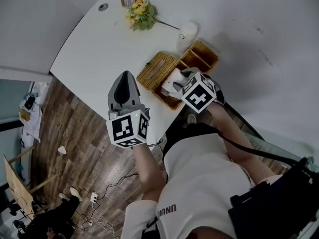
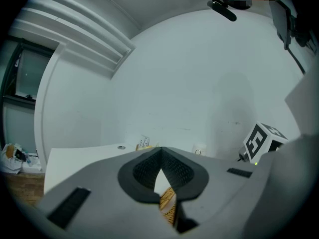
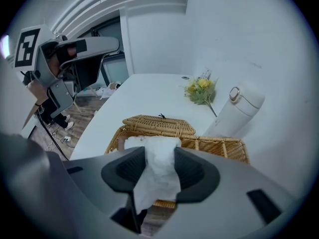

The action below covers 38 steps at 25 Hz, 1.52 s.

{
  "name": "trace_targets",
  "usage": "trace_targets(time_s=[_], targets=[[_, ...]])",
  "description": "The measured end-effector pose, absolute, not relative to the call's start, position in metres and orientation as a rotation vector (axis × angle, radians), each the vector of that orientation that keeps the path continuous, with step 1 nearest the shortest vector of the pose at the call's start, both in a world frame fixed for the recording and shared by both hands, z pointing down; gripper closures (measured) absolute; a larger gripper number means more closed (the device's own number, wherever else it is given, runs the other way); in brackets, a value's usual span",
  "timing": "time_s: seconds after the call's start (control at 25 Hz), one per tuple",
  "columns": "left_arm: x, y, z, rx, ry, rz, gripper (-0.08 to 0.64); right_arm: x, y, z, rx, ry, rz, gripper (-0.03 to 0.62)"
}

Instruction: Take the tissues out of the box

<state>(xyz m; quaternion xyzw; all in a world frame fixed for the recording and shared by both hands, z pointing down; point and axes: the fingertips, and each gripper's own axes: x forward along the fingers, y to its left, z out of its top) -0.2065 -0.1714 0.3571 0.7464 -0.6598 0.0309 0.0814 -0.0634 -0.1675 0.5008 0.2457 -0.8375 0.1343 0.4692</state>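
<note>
Now my right gripper [image 3: 159, 156] pinched the tissue [image 3: 158, 183] to lift it from the wicker box [image 3: 219, 146]; left gripper [image 2: 159, 156] hung closed, empty.

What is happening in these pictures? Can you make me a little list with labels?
Right gripper: shut on a white paper tissue, just over the box
Left gripper: shut, holding nothing
Box: woven wicker tissue box, lid on
Standing on: white table
Behind the box: yellow flower bunch, white flask
</note>
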Motion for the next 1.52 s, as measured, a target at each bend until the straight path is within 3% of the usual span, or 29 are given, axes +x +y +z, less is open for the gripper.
trace_targets(time_s=[1.52], targets=[[-0.204, -0.171, 0.349, 2.232, -2.014, 0.114, 0.548, -0.061, -0.181, 0.451, 0.685, -2.190, 0.301, 0.396]])
